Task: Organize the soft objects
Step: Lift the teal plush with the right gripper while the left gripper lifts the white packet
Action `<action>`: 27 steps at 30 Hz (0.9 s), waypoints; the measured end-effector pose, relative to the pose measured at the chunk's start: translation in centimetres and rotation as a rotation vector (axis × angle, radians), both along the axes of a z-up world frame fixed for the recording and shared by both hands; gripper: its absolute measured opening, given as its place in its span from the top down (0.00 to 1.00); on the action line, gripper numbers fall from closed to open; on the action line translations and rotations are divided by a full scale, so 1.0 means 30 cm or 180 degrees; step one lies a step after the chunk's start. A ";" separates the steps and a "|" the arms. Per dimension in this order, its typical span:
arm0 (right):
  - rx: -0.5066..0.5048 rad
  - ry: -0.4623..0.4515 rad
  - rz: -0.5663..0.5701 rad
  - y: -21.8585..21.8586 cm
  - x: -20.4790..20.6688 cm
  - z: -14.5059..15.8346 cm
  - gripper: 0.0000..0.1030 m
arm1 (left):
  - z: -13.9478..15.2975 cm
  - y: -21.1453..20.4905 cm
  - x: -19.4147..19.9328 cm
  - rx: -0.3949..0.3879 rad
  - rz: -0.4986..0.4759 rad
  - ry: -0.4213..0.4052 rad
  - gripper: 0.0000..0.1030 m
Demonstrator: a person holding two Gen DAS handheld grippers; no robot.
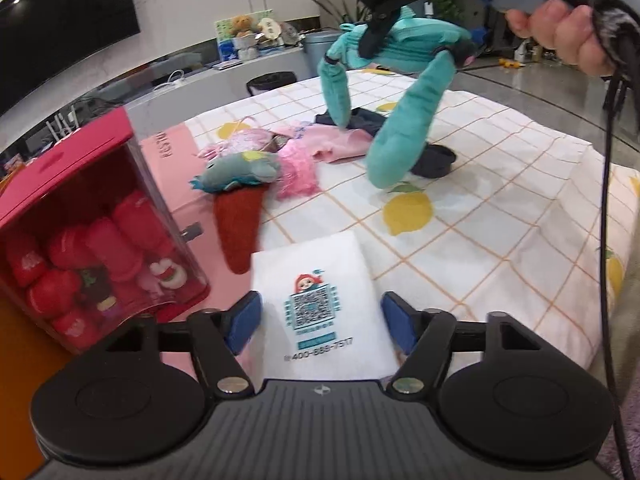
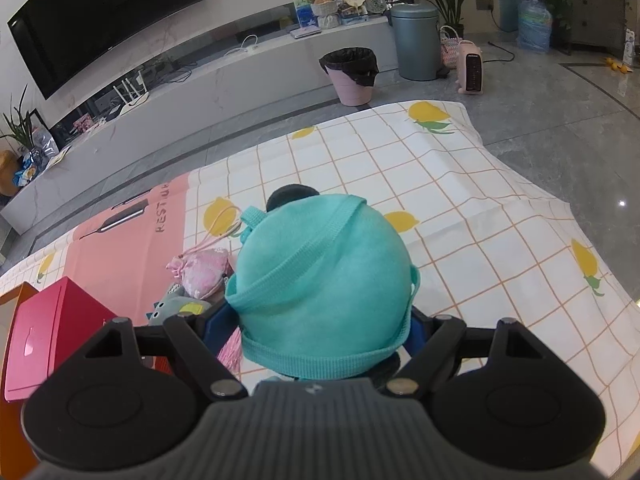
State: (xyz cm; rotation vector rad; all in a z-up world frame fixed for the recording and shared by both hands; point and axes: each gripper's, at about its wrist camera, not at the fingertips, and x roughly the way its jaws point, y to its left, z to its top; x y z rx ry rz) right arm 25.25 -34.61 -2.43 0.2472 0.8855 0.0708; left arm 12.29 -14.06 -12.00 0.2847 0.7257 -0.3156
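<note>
Over the lemon-print cloth (image 1: 500, 216): teal plush toy (image 2: 324, 288) held aloft by right gripper (image 2: 320, 332), left gripper (image 1: 318, 322) spread wide over a white packet (image 1: 320, 304).

Teal toy is soft, ribbed fabric with webbing straps, round-bodied, two long floppy limbs dangling toward the cloth; it is clamped between the blue pads of the right gripper, jaws wide around its bulk, gripper pitched down. The right gripper is gripped by a hand (image 1: 568, 16) at upper right in the left wrist view. Left jaws are fully apart, pads clear of the flat white packet lying between them on the cloth. Further off, well apart from both jaws: grey-blue plush (image 1: 240, 170) on a red felt cone (image 1: 238, 232), pink frilly pouch (image 2: 204, 270), pink cloth (image 1: 340, 146), dark fabric (image 1: 432, 156). Red clear-fronted box (image 1: 80, 240) holds rolled red items at left.
</note>
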 end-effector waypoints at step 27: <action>-0.0029 -0.0104 0.0231 0.043 -0.015 0.035 0.23 | 0.101 -0.013 -0.043 -0.0283 0.0080 -0.0230 0.30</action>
